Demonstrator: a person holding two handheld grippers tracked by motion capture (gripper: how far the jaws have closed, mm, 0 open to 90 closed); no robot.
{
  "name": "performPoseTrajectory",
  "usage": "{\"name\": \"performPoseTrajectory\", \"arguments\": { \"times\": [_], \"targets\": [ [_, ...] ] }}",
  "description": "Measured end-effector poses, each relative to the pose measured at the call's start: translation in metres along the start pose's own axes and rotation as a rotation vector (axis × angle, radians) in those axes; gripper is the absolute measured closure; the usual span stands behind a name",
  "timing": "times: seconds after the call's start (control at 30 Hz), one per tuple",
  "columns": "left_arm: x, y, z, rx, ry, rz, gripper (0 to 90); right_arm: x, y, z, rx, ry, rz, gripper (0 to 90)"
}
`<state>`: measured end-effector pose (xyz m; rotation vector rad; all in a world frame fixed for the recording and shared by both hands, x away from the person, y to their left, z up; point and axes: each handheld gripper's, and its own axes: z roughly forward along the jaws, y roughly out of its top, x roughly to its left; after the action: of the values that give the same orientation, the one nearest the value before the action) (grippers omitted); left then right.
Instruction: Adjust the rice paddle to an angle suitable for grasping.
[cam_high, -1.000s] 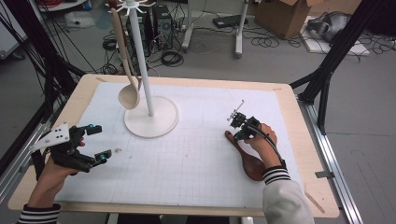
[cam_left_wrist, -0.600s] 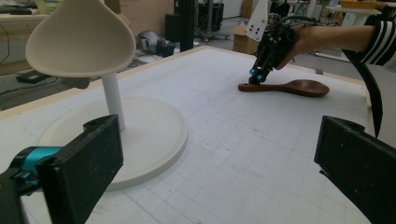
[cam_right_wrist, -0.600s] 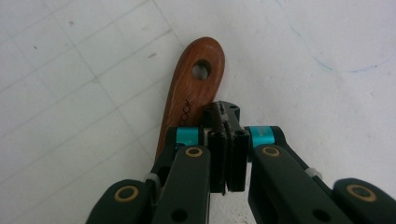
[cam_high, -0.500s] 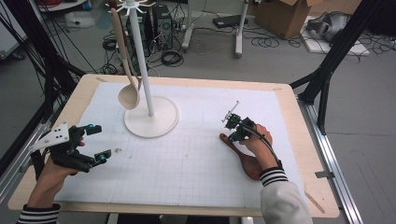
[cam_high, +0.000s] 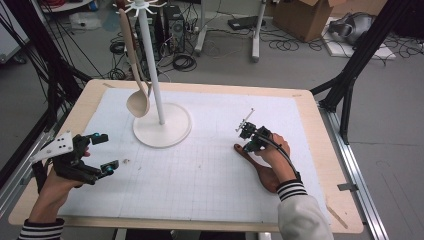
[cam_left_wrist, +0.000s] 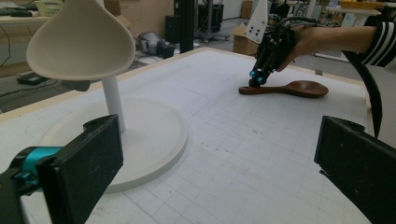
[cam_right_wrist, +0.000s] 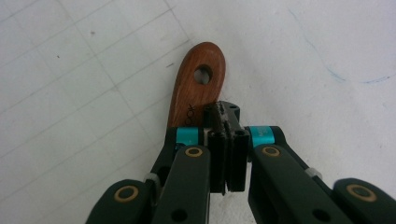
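The right gripper (cam_right_wrist: 227, 154) has its jaws pressed together, holding nothing, its tip at the holed handle end of the brown wooden spoon (cam_left_wrist: 285, 88). The spoon lies flat on the mat (cam_high: 200, 175), its long axis running back under the right hand; whether the tip touches it is unclear. The left gripper (cam_high: 102, 152), jaws wide and empty, is well apart.

In the high view, the right hand (cam_high: 272, 159) covers the middle of the brown wooden spoon (cam_high: 266, 178), so only its handle tip at 10 o'clock of the hand and part of its bowl at 6 o'clock show. In the right gripper view, the right gripper (cam_right_wrist: 227, 123) hides the spoon's handle below its hole; whether the closed jaws pinch the handle's edge or merely rest beside it cannot be told. The pale ladle (cam_left_wrist: 81, 42) is cut off by the top edge in the left gripper view. The stand (cam_high: 161, 125) loses its top at the high view's 12 o'clock edge.
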<state>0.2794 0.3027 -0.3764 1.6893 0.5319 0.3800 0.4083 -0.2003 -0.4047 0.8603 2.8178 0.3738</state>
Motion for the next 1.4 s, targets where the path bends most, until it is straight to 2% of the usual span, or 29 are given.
{"name": "performPoseTrajectory", "arguments": {
  "times": [0.13, 0.27, 0.6, 0.77, 0.83, 0.9, 1.0, 1.07, 1.2, 1.23, 1.27, 1.4],
  "targets": [
    [0.000, 0.000, 0.001, 0.001, 0.001, -0.002, 1.7, 0.000, -0.002, -0.005, -0.018, 0.008, 0.001, 89.0],
    [0.000, 0.000, 0.001, 0.001, 0.003, -0.001, 1.7, 0.001, -0.006, -0.013, -0.077, 0.000, 0.022, 78.7],
    [0.002, -0.001, 0.000, 0.005, 0.008, -0.004, 1.7, 0.005, -0.025, -0.038, -0.278, 0.044, 0.101, 39.3],
    [0.002, -0.001, 0.001, 0.002, 0.005, -0.005, 1.7, 0.014, -0.039, -0.050, -0.417, 0.050, 0.101, 12.1],
    [0.002, -0.001, 0.001, 0.001, 0.004, -0.007, 1.7, 0.018, -0.045, -0.055, -0.465, 0.044, 0.097, 9.5],
    [0.001, -0.002, 0.001, 0.002, 0.001, -0.008, 1.7, 0.021, -0.051, -0.060, -0.524, 0.042, 0.096, 0.5],
    [0.001, -0.002, 0.001, 0.001, -0.001, -0.008, 1.7, 0.025, -0.057, -0.065, -0.573, 0.028, 0.086, 0.5],
    [0.003, -0.002, 0.000, -0.002, 0.000, -0.011, 1.7, 0.030, -0.067, -0.072, -0.668, 0.027, 0.080, 0.5],
    [0.004, -0.004, 0.000, -0.004, 0.002, -0.018, 1.7, 0.036, -0.077, -0.080, -0.755, -0.002, 0.073, 0.5],
    [0.004, -0.004, 0.000, -0.004, 0.002, -0.018, 1.7, 0.036, -0.077, -0.080, -0.755, -0.002, 0.073, 0.5],
    [0.004, -0.005, -0.001, -0.001, 0.004, -0.017, 1.7, 0.040, -0.084, -0.086, -0.821, 0.003, 0.072, 0.5],
    [0.004, -0.005, -0.001, -0.003, 0.008, -0.018, 1.7, 0.047, -0.093, -0.091, -0.862, -0.024, 0.047, 0.5]
  ]
}}
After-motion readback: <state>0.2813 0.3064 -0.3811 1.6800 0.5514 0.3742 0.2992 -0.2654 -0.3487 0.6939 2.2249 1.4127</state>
